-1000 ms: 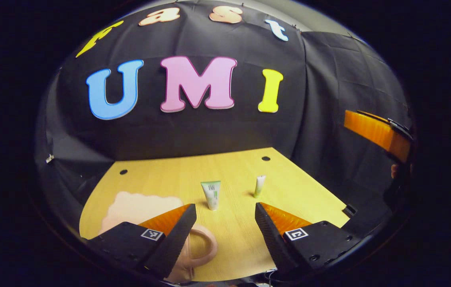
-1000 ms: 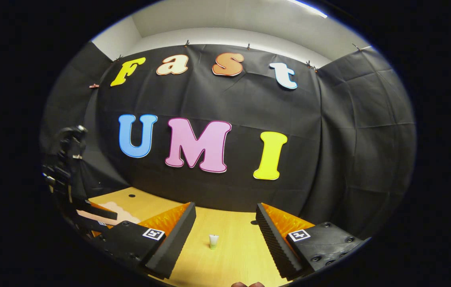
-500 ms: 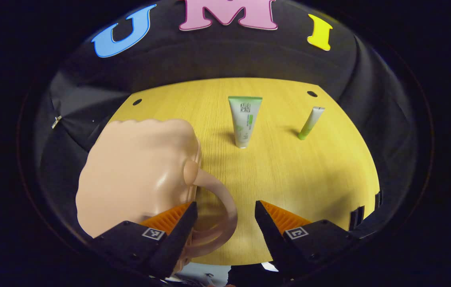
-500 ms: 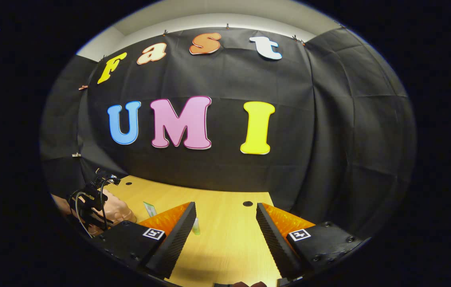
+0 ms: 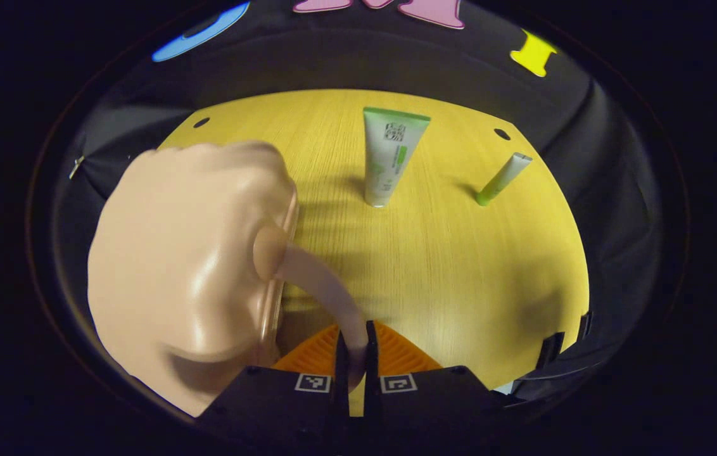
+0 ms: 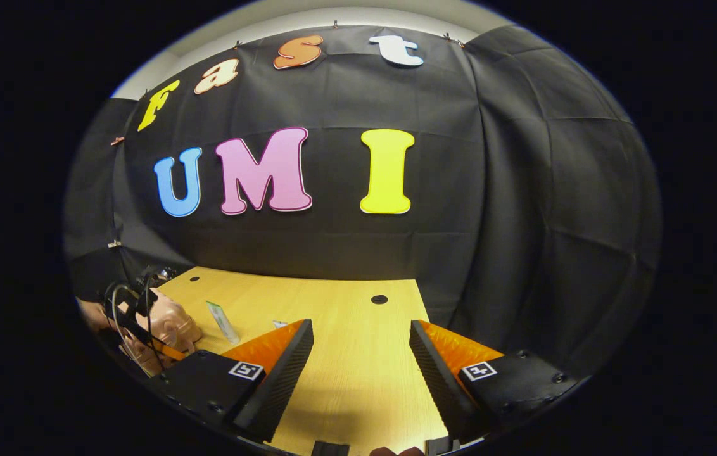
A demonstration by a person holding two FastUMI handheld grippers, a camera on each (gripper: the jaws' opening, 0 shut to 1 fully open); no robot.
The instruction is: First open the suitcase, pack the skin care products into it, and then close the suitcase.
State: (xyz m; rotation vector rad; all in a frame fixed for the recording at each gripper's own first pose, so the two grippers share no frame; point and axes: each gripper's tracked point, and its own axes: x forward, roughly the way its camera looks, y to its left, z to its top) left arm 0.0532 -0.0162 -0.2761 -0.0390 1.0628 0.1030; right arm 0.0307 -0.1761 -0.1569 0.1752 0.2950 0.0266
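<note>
A small peach-pink suitcase (image 5: 187, 266) lies closed on the wooden table (image 5: 460, 266) at the left of the left gripper view. Its curved handle (image 5: 323, 288) runs down between the fingers of my left gripper (image 5: 353, 354), which is shut on it. Behind stand a white and green tube (image 5: 390, 155) on its cap and a thinner tube (image 5: 499, 180) leaning to the right of it. In the right gripper view my right gripper (image 6: 358, 373) hangs open above bare table, with the suitcase (image 6: 165, 326), the left gripper's body (image 6: 130, 304) and the white and green tube (image 6: 222, 321) at the far left.
Black cloth walls close in the table on the back and both sides. Round holes (image 5: 502, 134) mark the table's far corners. The table's right edge (image 5: 580, 316) drops off near a black bracket.
My left gripper moved down and forward and shut on the suitcase handle; it stood open half a second ago. The right gripper swung slightly, staying open.
</note>
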